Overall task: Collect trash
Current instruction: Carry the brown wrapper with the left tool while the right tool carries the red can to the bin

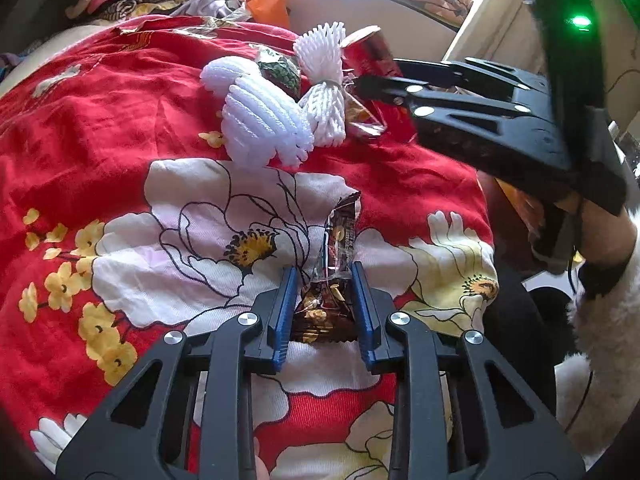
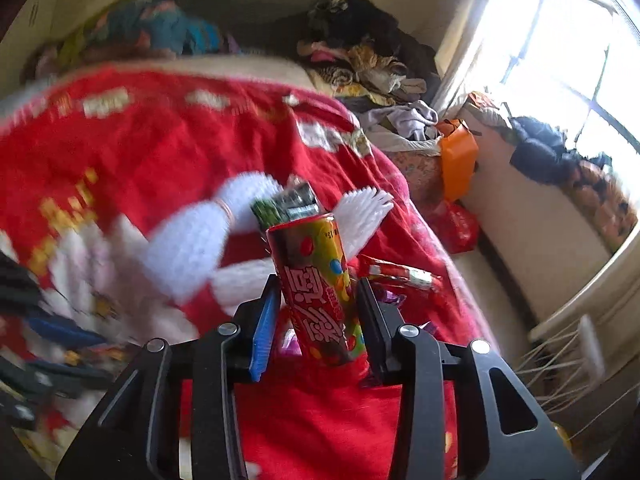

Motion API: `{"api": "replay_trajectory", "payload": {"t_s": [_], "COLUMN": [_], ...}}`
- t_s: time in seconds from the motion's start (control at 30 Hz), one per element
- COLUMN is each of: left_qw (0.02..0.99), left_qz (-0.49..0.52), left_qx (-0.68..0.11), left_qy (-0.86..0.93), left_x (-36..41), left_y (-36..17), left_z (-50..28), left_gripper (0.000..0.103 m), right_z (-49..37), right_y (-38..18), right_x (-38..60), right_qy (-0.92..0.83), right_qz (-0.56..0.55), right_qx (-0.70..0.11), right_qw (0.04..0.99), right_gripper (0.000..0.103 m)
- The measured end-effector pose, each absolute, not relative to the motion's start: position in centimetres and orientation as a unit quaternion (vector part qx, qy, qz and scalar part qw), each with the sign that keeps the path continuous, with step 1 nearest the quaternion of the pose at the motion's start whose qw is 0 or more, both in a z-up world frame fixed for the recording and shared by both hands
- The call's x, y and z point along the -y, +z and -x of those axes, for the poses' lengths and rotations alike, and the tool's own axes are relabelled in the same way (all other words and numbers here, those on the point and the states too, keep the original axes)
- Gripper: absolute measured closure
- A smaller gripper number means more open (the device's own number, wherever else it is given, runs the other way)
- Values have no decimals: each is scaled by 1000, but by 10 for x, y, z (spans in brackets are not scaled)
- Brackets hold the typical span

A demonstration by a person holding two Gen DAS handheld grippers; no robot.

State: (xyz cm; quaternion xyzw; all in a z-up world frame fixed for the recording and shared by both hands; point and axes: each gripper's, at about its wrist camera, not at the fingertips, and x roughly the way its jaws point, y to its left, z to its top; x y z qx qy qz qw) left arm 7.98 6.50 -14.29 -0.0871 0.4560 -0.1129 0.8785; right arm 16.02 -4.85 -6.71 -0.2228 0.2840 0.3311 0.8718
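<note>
Snack wrapper (image 1: 325, 276) looked feather-light and crinkly on the bed's red floral blanket (image 1: 100, 128), left hand-held gripper (image 1: 325, 280) pinching its middle, while the right hand-held gripper (image 2: 318, 300) straddled a stiff, slick candy tube (image 2: 320, 284), contact unclear.

A home bedroom is shown: a bed is covered by a red flowered blanket (image 1: 100, 128), clothes (image 2: 372, 64) are piled upper centre, and a window (image 2: 568, 52) is seen upper right.

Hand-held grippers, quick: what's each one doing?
Left hand-held gripper: closed on the brown snack wrapper.
Right hand-held gripper: around the red candy tube; grip unclear.
</note>
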Motion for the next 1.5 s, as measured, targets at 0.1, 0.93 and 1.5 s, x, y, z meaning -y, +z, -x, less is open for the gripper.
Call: {"api": "replay_trajectory", "payload": {"t_s": [0.1,0.93,1.5], "left_qw": [879,910,925], "left_qz": [91,88,89], "left_qx": [-453,-391,-356], "left_qy": [-114,-101,-94], "left_x": [-66,-76,-78], "left_y": [-141,-94,-57], "left_z": [-80,-67,-65], "left_gripper": [82,95,95], "right_z": [-152,-105,-93], "right_y": [-60,-30,-4], "right_x": [54,98,117], "right_qy": [342,334,316], "right_qz": [179,42,21], "right_qx": [-289,-299,-279], "right_qw": [876,893,907], "right_gripper": [68,69,69]}}
